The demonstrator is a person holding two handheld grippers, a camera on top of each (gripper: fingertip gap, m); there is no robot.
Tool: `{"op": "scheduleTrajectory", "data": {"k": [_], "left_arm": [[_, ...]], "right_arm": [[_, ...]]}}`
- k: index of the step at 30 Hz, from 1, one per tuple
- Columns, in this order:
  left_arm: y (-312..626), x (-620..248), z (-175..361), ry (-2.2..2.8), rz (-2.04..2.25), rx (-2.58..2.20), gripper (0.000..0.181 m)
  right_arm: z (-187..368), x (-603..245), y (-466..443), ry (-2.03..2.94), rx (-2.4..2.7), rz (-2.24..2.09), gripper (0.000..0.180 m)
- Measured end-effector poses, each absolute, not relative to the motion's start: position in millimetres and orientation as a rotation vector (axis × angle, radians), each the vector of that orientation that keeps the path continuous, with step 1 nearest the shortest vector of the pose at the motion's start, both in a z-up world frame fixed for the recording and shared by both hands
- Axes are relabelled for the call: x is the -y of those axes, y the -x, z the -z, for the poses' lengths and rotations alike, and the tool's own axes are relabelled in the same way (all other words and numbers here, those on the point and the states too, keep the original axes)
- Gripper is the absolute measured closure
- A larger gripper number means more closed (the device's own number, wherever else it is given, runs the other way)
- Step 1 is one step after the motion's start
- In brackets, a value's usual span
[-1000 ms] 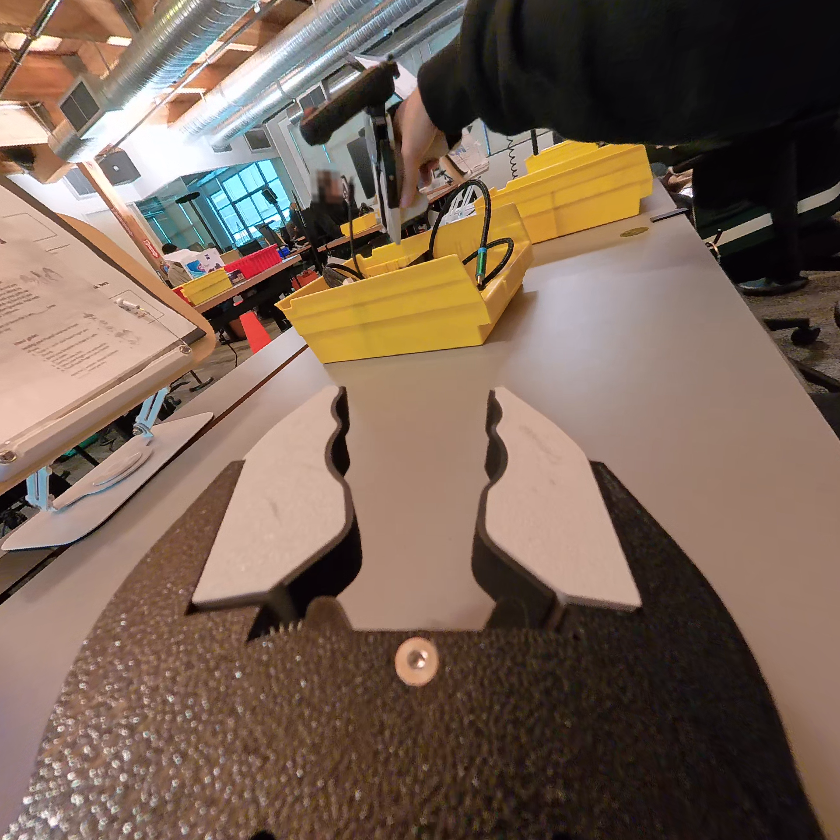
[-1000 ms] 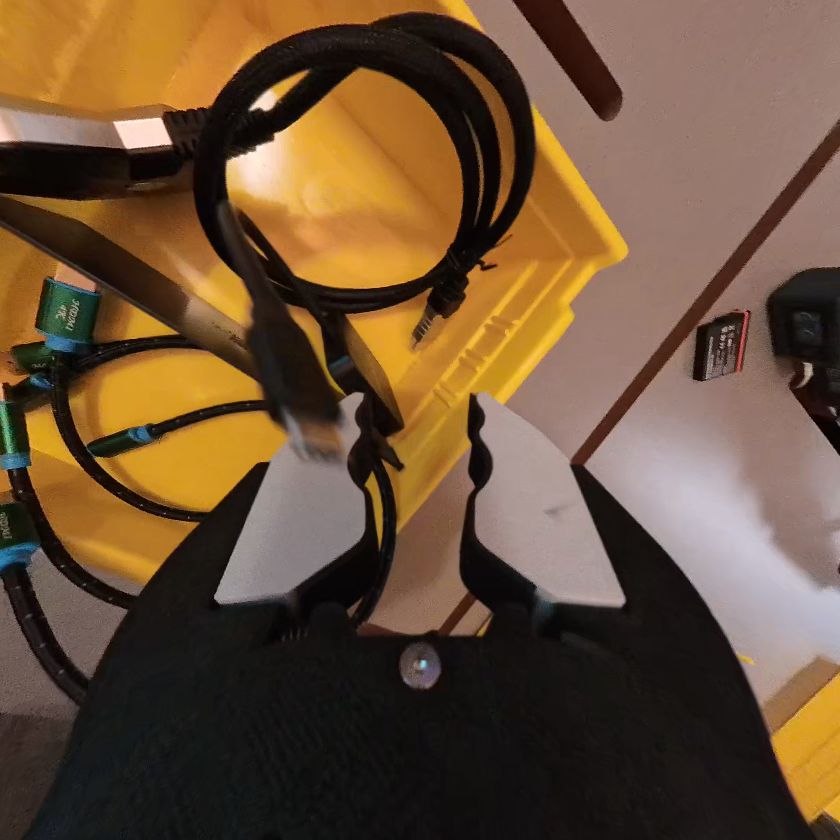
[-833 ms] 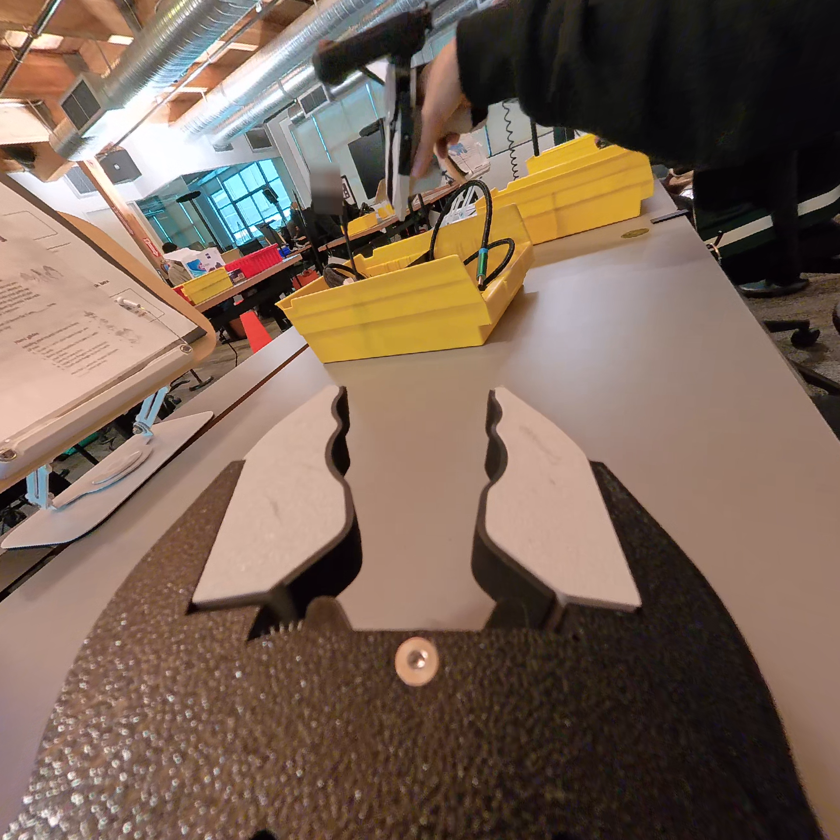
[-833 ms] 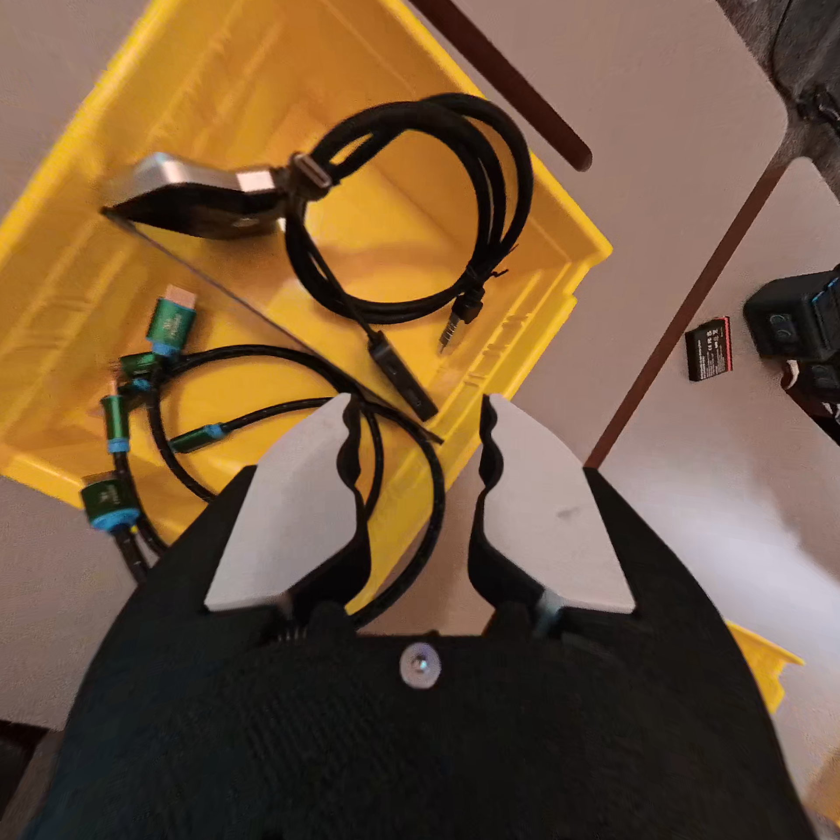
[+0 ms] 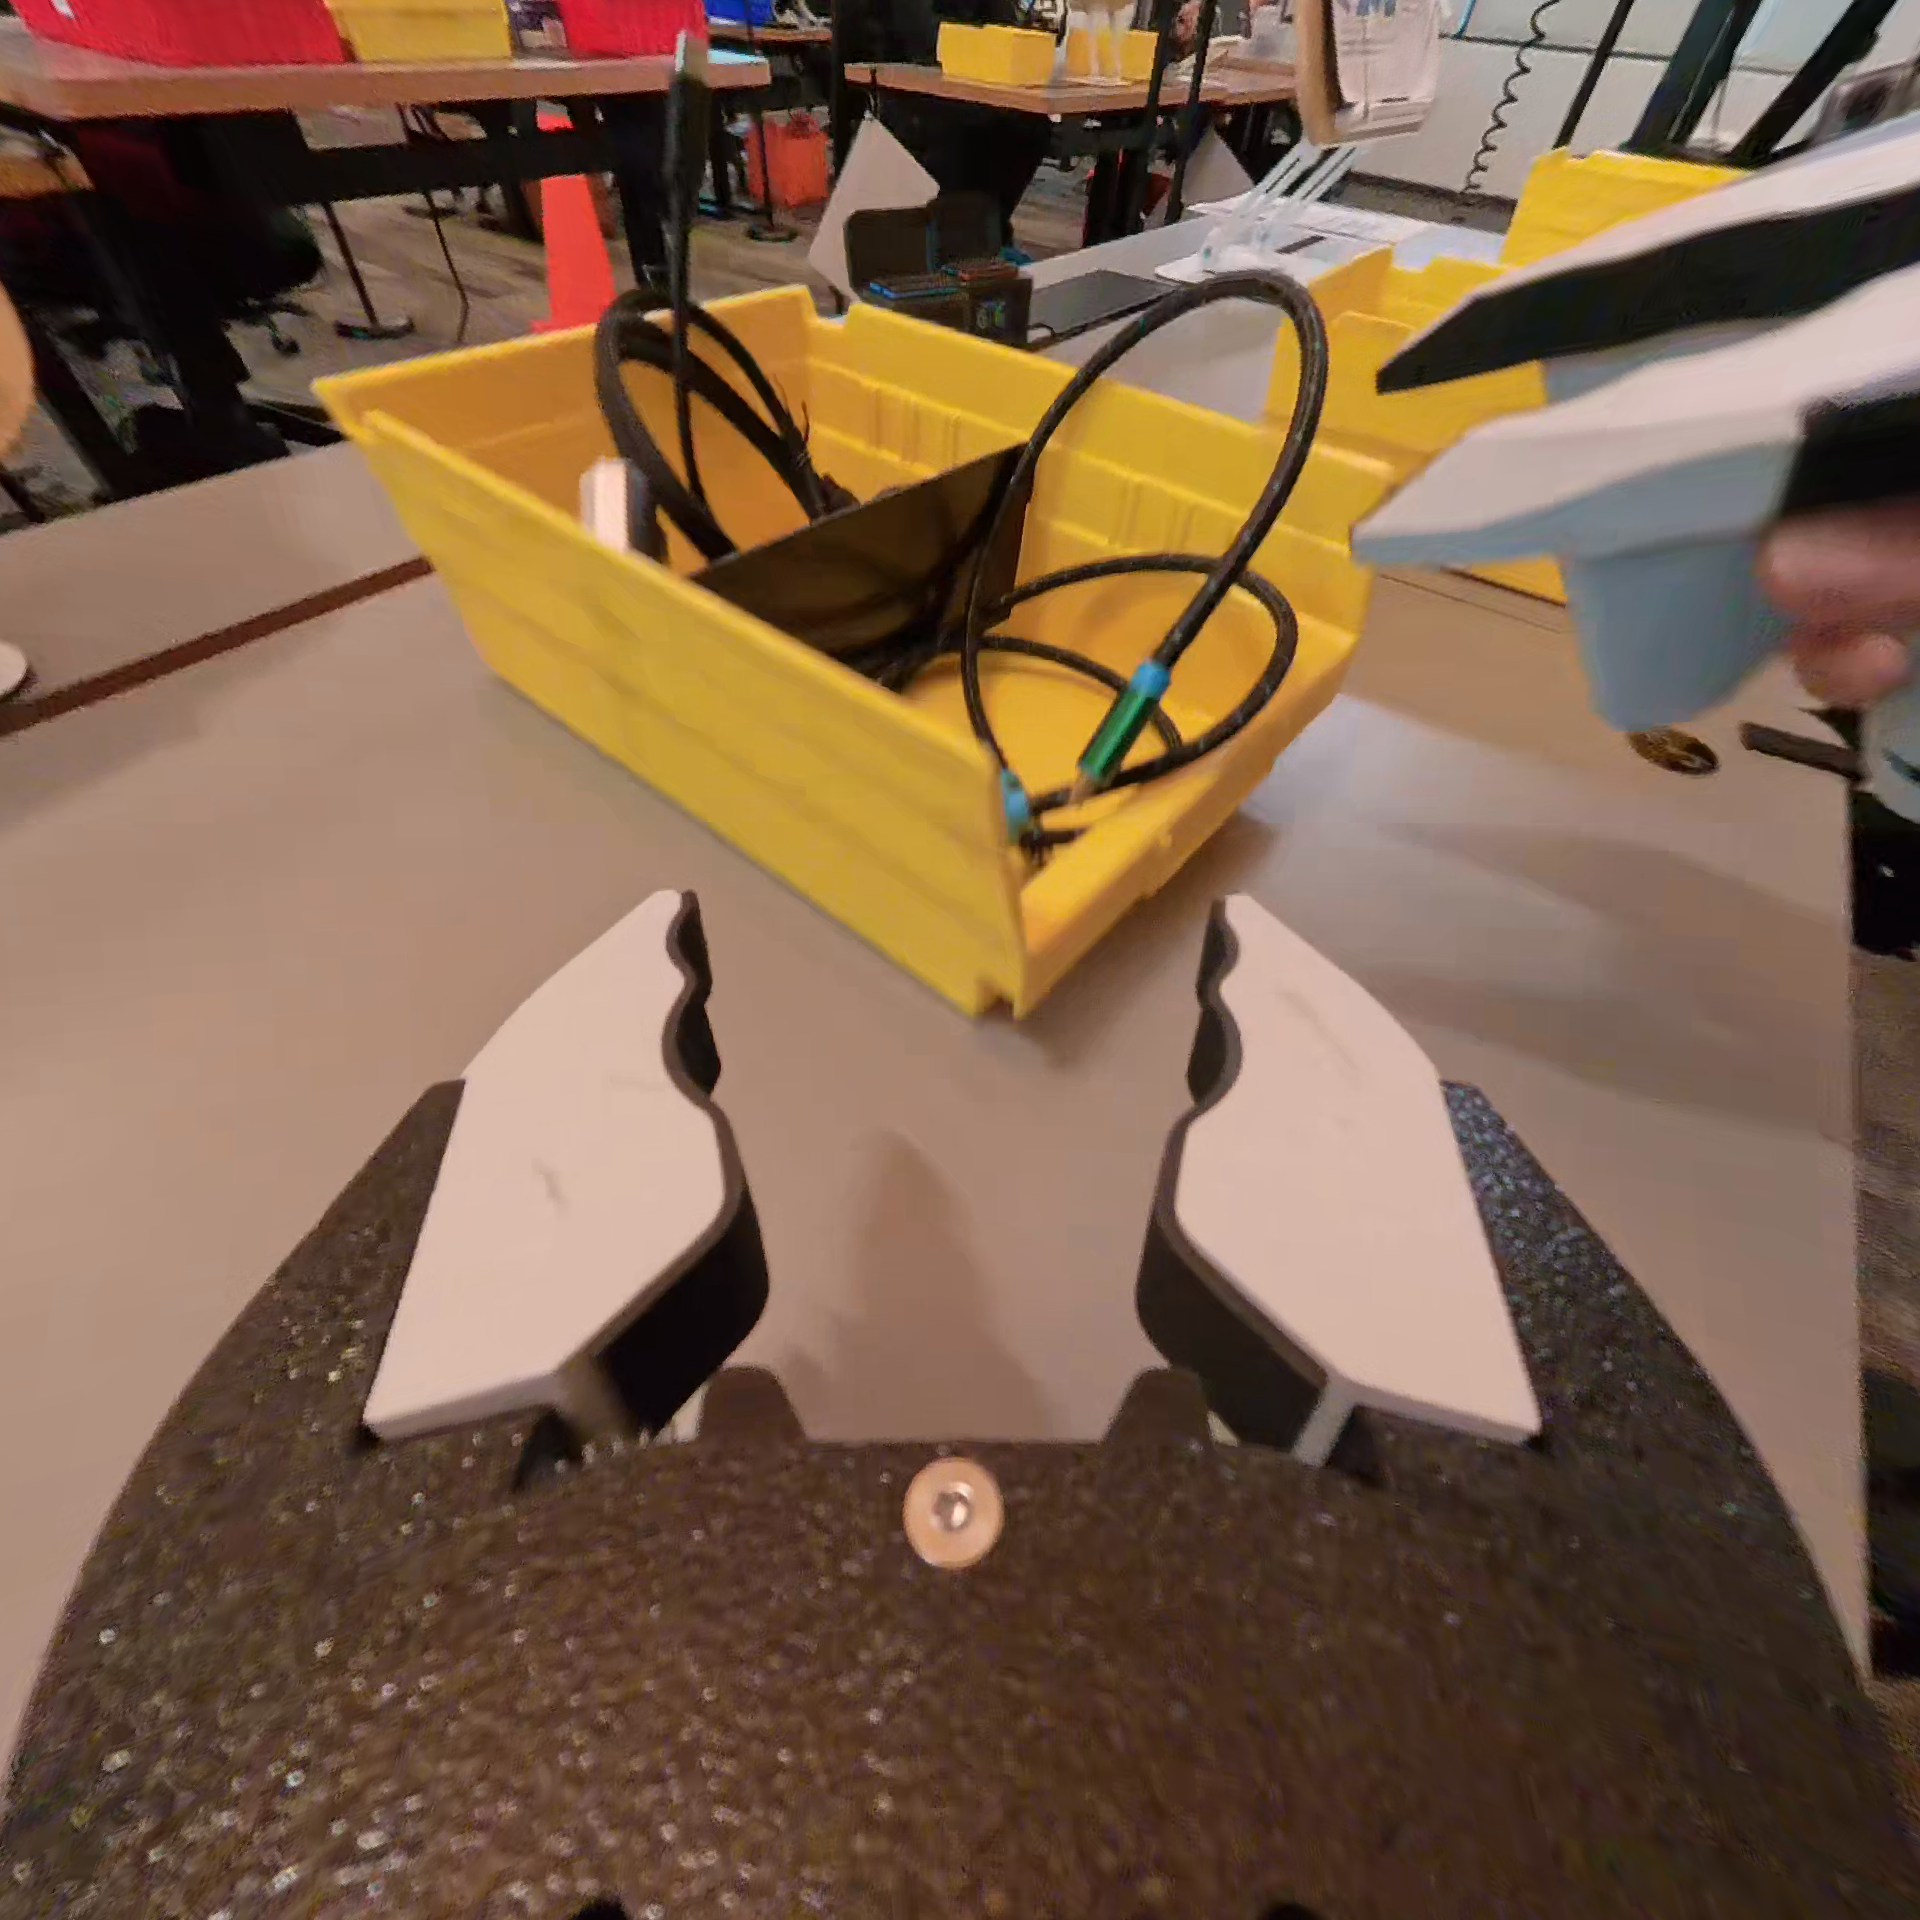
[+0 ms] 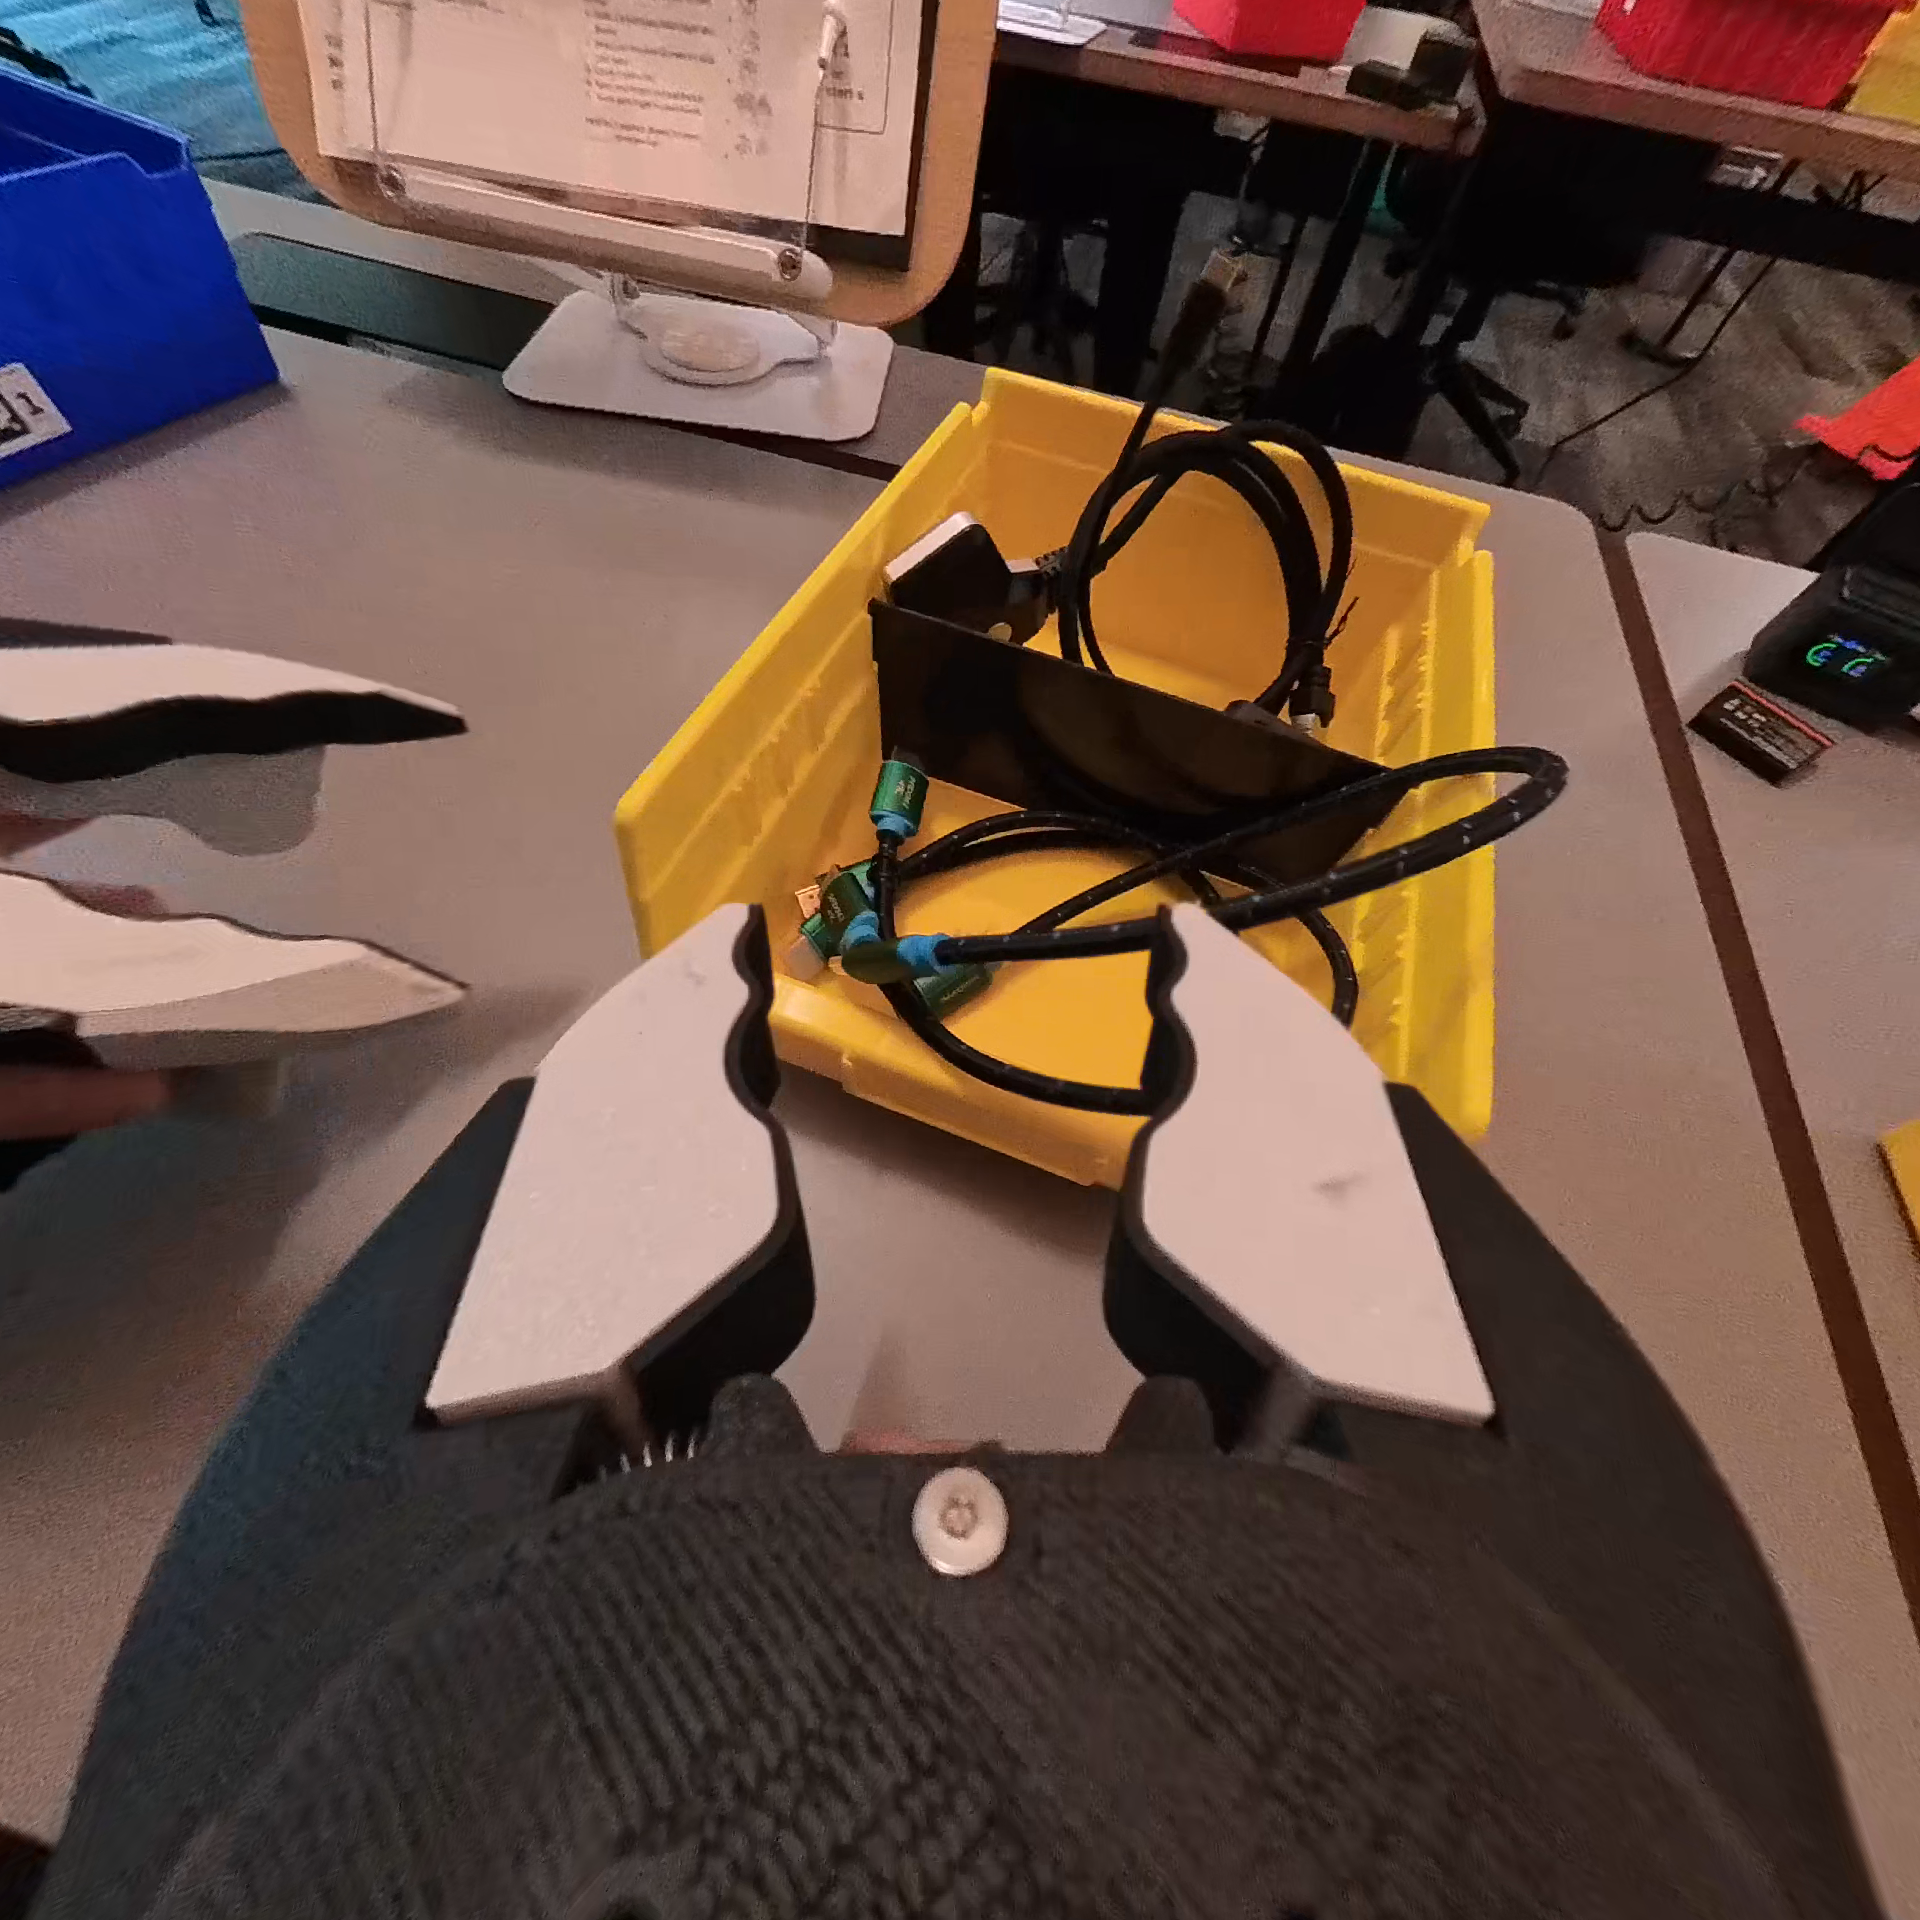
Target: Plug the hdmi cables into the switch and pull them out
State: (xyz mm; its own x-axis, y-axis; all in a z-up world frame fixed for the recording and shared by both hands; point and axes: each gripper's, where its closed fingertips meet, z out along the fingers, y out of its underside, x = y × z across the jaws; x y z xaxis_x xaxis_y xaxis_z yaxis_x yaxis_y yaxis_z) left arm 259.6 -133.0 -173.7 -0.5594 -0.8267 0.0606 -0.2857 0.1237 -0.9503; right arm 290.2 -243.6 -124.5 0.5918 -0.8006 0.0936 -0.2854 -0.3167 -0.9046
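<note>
— Where are my grippers?

— My left gripper (image 5: 948, 997) and right gripper (image 6: 961, 997) both gape wide, holding nothing, above the grey table (image 6: 499, 582).

— And the cables?

— HDMI cables (image 6: 1132, 925) lie coiled in the yellow bin (image 6: 727, 769); the switch (image 6: 961, 566) sits behind its black divider (image 6: 1091, 717) — 2 compartments.

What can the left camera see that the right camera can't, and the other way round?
Only the left wrist view shows an orange cone on the floor.

Only the right wrist view shows a blue bin, a paper stand and the silver switch plainly.

Both show the yellow bin on the grey table, its black divider, the green-ended HDMI cables, and both open tools, left and right.
</note>
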Motion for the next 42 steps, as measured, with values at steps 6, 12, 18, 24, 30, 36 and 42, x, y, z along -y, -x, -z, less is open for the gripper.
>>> {"op": "scheduleTrajectory", "data": {"k": [6,12,18,24,30,36,42], "left_arm": [[-318.9,158.9,186.5,1.109,1.182,-1.868,0.114],[-325.8,128.1,188.2,1.029,1.052,-1.825,0.159],[-299.4,39.2,187.0,1.118,1.086,-1.705,0.176],[-218.9,-39.3,186.0,1.092,1.056,-1.692,0.176],[-164.3,-98.0,185.5,1.168,1.025,-1.621,0.176],[-161.3,-119.3,185.4,1.231,1.115,-1.577,0.177],[-158.6,-133.8,184.7,1.235,1.114,-1.557,0.178]], "right_arm": [[118.9,255.0,-287.8,1.872,-0.856,0.734,0.109],[110.3,246.6,-283.0,1.856,-0.794,0.715,0.110],[98.0,215.1,-256.3,1.907,-0.631,0.672,0.110],[86.0,135.1,-209.2,1.915,-0.462,0.466,0.105],[69.4,-10.8,-159.2,1.936,-0.154,0.043,0.094],[35.9,-175.6,-218.9,1.932,-0.394,-0.266,0.089],[140.7,-276.1,-269.0,2.160,-0.870,-0.434,0.092]]}}
